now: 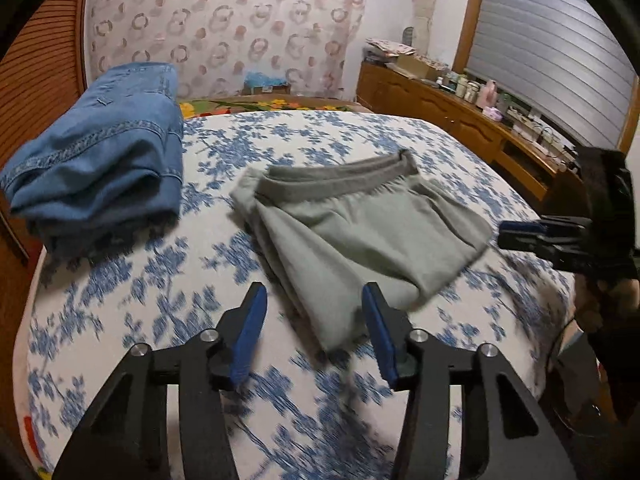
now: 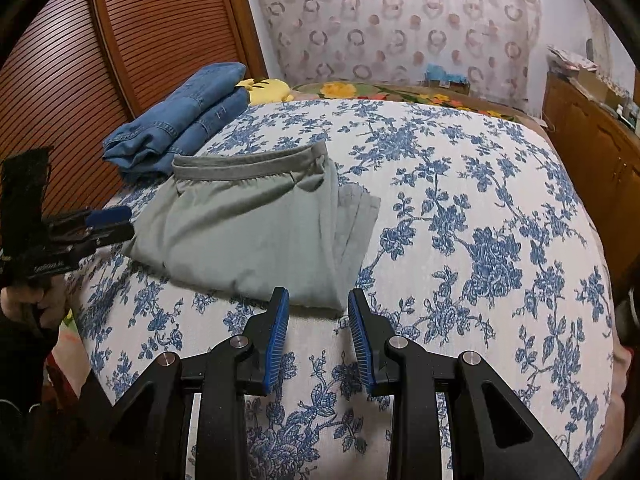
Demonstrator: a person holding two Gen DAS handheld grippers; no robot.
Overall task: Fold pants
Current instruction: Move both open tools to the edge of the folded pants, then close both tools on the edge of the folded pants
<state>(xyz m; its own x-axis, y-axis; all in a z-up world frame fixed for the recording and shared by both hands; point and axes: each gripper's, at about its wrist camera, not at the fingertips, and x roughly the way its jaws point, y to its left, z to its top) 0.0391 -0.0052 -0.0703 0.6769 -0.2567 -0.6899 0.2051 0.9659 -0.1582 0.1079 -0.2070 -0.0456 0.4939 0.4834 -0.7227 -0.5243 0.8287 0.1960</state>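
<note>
Nearest the camera, the left hand-held gripper [image 1: 314, 300] hangs part open and empty just short of the near corner of the grey pants [image 1: 360, 224], while the right hand-held gripper [image 2: 318, 304], jaws slightly narrower, grips nothing at their near right corner. The pants lie folded into a compact packet mid-bed [image 2: 480, 200], waistband far, near the folded jeans [image 1: 100, 160] at far left. The folding looks done or nearly so; any next move is a final tidy or stacking, needing a fresh grasp of an edge
</note>
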